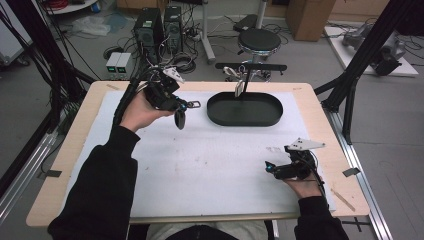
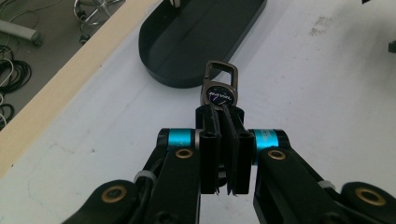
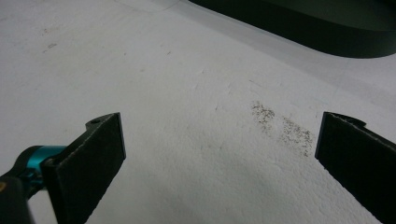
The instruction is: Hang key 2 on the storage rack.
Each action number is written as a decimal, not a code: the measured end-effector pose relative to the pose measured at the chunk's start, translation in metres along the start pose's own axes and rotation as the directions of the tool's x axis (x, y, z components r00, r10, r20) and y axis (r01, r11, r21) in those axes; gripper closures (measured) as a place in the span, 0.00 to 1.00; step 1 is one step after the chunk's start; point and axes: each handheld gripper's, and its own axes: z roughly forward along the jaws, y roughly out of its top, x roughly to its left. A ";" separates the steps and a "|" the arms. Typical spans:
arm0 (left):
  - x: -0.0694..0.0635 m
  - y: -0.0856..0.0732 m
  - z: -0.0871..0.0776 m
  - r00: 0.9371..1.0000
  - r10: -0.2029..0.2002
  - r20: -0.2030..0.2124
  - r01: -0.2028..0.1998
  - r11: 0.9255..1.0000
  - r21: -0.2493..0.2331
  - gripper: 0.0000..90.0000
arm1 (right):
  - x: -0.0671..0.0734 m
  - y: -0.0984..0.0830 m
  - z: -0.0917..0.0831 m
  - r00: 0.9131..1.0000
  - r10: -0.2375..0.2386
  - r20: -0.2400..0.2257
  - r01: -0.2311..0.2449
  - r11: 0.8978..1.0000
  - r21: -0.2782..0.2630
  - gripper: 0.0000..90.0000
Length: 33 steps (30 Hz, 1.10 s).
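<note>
The key fob (image 2: 219, 93) sits pinched in my left gripper (image 2: 223, 122), held off the mat, with its metal clip end poking out past the jaw tips toward the tray (image 2: 161, 56). In the high view the fob's dark body (image 1: 179, 119) dangles below the gripper (image 1: 186, 105), so I judge the thing is jointed: a stiff clip and badge on top, a looser piece swinging under it. It looks light, small and hard, with smooth metal that could slide between the pads if I loosen at all. The grip is on the flat strap part just behind the round badge, which seems the right place; the clip loop itself is thin and rounded and would twist out. The jaws are clenched close together on it, pads pressing from both sides.

The tray is a black oval dish with a low wall, just ahead of the fob, and a stand rises from its far side. My right gripper (image 1: 272, 169) rests low over the white mat (image 1: 210, 165) near my edge of the table, jaws spread wide with nothing between them.
</note>
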 end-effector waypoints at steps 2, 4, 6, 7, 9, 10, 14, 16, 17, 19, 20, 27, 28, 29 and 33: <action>0.001 0.006 0.004 1.000 0.000 0.003 0.000 1.000 -0.008 0.95 | 0.000 0.000 0.000 1.000 0.001 0.000 -0.001 1.000 0.000 0.01; 0.000 0.013 0.009 1.000 0.004 0.004 -0.004 1.000 -0.008 0.95 | 0.000 0.000 0.000 1.000 0.002 -0.002 -0.002 1.000 -0.001 0.01; 0.000 0.020 0.015 1.000 0.007 0.008 -0.007 1.000 -0.007 0.95 | 0.000 0.000 0.000 1.000 0.000 -0.003 0.000 1.000 -0.002 0.01; -0.001 0.024 0.018 1.000 0.009 0.009 -0.009 1.000 -0.006 0.95 | 0.000 0.000 0.000 1.000 0.001 -0.002 -0.001 1.000 0.000 0.01; -0.002 0.032 0.022 1.000 0.006 0.017 -0.005 1.000 -0.004 0.95 | 0.000 0.000 0.000 1.000 0.002 -0.006 -0.002 1.000 -0.002 0.01; -0.002 0.037 0.024 1.000 0.007 0.024 -0.007 1.000 -0.005 0.95 | 0.000 0.000 0.000 1.000 0.001 -0.006 -0.001 1.000 -0.003 0.01; -0.007 0.058 0.032 0.999 0.029 0.043 -0.029 1.000 -0.012 0.95 | -0.002 0.000 0.000 1.000 0.007 -0.006 -0.007 1.000 -0.005 0.01; -0.010 0.070 0.036 0.998 0.043 0.043 -0.043 0.999 -0.012 0.95 | -0.002 0.000 -0.001 1.000 0.008 -0.003 -0.008 1.000 -0.008 0.01; -0.011 0.075 0.037 0.998 0.049 0.043 -0.049 0.999 -0.015 0.95 | -0.002 0.000 -0.001 1.000 0.008 -0.004 -0.008 1.000 -0.009 0.01; -0.013 0.085 0.041 0.997 0.061 0.044 -0.061 0.998 -0.011 0.95 | -0.002 0.000 -0.001 1.000 0.009 -0.004 -0.009 1.000 -0.010 0.01; -0.013 0.090 0.042 0.997 0.067 0.043 -0.066 0.998 -0.009 0.95 | -0.002 0.000 -0.001 1.000 0.010 -0.005 -0.010 1.000 -0.010 0.01; -0.009 0.114 0.053 0.997 0.056 0.048 -0.055 0.998 -0.022 0.95 | -0.005 -0.001 -0.001 1.000 0.008 -0.002 -0.008 1.000 -0.005 0.01; -0.009 0.117 0.055 0.998 0.051 0.046 -0.051 0.999 -0.020 0.95 | -0.005 -0.001 -0.001 1.000 0.010 -0.003 -0.010 1.000 -0.006 0.01; -0.008 0.120 0.058 0.998 0.051 0.045 -0.050 0.999 -0.019 0.95 | -0.005 -0.001 -0.002 1.000 0.011 -0.003 -0.011 1.000 -0.008 0.01; -0.009 0.131 0.067 0.997 0.059 0.051 -0.059 0.998 -0.017 0.95 | -0.005 -0.001 -0.002 1.000 0.013 -0.004 -0.013 1.000 -0.012 0.01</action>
